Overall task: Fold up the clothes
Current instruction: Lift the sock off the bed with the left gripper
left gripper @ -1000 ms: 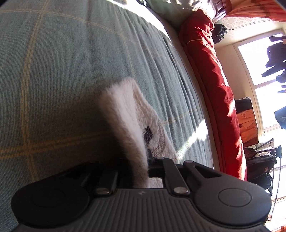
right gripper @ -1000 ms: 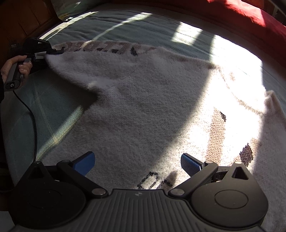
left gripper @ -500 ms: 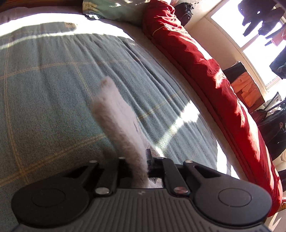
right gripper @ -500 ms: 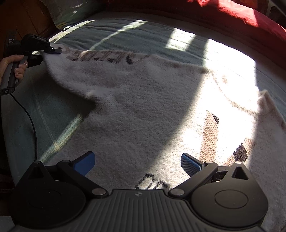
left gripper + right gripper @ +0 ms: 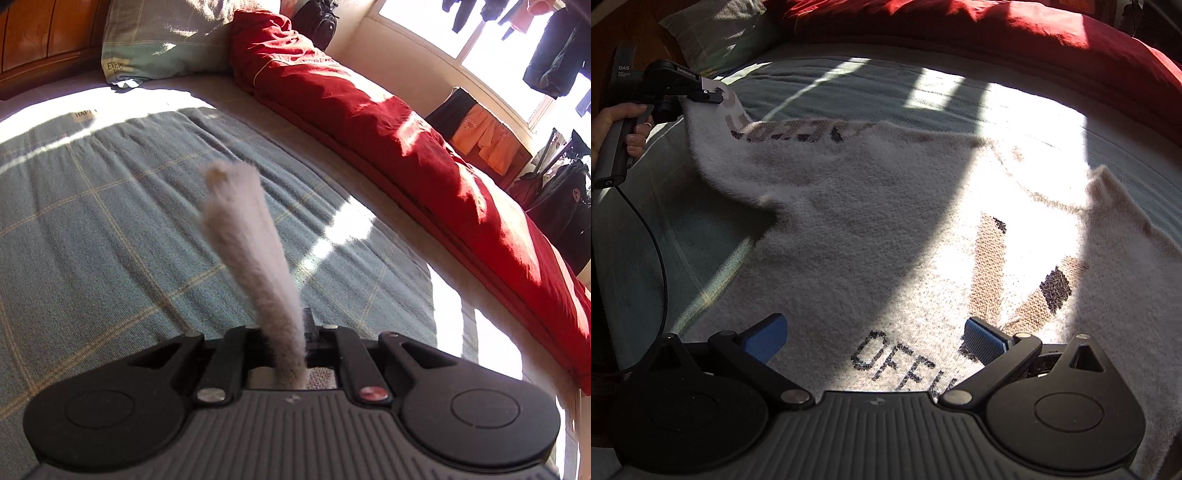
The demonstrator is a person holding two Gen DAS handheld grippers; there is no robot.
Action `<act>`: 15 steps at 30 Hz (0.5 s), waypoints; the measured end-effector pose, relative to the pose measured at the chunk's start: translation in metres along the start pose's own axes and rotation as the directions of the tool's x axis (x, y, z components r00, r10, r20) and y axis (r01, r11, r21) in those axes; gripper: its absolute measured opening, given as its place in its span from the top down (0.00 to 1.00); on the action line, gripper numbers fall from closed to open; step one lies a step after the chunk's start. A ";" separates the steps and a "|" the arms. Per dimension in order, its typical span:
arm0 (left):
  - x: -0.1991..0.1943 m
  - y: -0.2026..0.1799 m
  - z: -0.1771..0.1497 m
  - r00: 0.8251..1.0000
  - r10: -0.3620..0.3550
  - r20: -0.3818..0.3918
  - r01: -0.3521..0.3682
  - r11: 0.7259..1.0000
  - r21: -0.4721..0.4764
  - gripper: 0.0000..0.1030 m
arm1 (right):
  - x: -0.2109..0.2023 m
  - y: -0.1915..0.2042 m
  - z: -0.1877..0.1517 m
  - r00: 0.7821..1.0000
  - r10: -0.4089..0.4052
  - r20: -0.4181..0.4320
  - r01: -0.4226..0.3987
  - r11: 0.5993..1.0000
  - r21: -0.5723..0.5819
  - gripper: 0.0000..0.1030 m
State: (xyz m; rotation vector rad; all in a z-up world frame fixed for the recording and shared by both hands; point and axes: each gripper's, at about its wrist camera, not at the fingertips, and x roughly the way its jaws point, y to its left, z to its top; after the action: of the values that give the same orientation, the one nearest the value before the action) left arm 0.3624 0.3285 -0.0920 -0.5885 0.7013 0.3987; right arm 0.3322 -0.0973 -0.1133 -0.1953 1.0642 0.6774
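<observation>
A fuzzy white sweater [image 5: 886,229] with brown and black patterns and black letters lies spread on the blue-green checked blanket [image 5: 701,258]. My left gripper [image 5: 291,332] is shut on the end of the sweater's sleeve [image 5: 251,236], which sticks up edge-on between its fingers. In the right wrist view the left gripper [image 5: 711,94] holds that sleeve [image 5: 738,147] lifted at the far left. My right gripper [image 5: 875,336] is open, its blue pads [image 5: 984,341] just over the sweater's body near the letters.
A red duvet [image 5: 406,140] lies bunched along the far side of the bed. A pillow [image 5: 166,40] sits at the wooden headboard [image 5: 37,33]. Clothes and bags [image 5: 561,206] hang and stand by the window beyond the bed.
My left gripper has lifted the sleeve end higher and tilted up, bringing pillow and window into view. My right gripper has edged forward over the sweater, still open.
</observation>
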 end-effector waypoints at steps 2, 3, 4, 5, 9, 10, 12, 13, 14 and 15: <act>-0.004 -0.013 -0.001 1.000 -0.010 0.005 0.010 0.999 0.033 0.93 | -0.004 -0.003 -0.004 1.000 -0.001 0.009 0.001 1.000 0.012 0.00; -0.006 -0.020 -0.002 1.000 -0.016 0.006 0.015 0.999 0.048 0.93 | -0.006 -0.004 -0.006 1.000 -0.001 0.014 0.001 1.000 0.017 0.00; -0.008 -0.026 -0.002 1.000 -0.021 0.008 0.021 0.998 0.062 0.93 | -0.008 -0.005 -0.008 1.000 -0.002 0.019 0.001 1.000 0.022 0.00; -0.010 -0.032 -0.003 1.000 -0.029 0.011 0.028 0.997 0.074 0.93 | -0.010 -0.006 -0.010 1.000 -0.002 0.024 0.001 1.000 0.027 0.00; -0.021 -0.055 -0.005 0.998 -0.059 0.026 0.056 0.992 0.115 0.93 | -0.018 -0.010 -0.018 0.999 -0.005 0.042 0.004 0.999 0.034 0.00; -0.024 -0.061 -0.006 0.997 -0.068 0.029 0.064 0.991 0.121 0.93 | -0.020 -0.011 -0.019 0.999 -0.006 0.046 0.005 0.999 0.033 0.00; -0.029 -0.071 -0.009 0.996 -0.087 0.031 0.082 0.989 0.126 0.93 | -0.024 -0.014 -0.022 0.998 -0.008 0.055 0.006 0.999 0.036 0.00; -0.032 -0.076 -0.010 0.995 -0.096 0.032 0.091 0.988 0.128 0.93 | -0.025 -0.016 -0.023 0.998 -0.007 0.058 0.005 0.999 0.038 0.00; -0.034 -0.081 -0.012 0.994 -0.104 0.033 0.099 0.987 0.130 0.93 | -0.026 -0.017 -0.024 0.998 -0.005 0.057 0.002 0.999 0.041 0.00; -0.036 -0.086 -0.013 0.993 -0.112 0.033 0.107 0.985 0.132 0.94 | -0.028 -0.019 -0.025 0.998 -0.002 0.056 0.000 0.999 0.044 0.00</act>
State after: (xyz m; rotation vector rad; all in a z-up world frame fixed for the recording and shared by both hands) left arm 0.3756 0.2491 -0.0434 -0.4917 0.6476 0.2599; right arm 0.3167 -0.1354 -0.1052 -0.1383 1.0245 0.6544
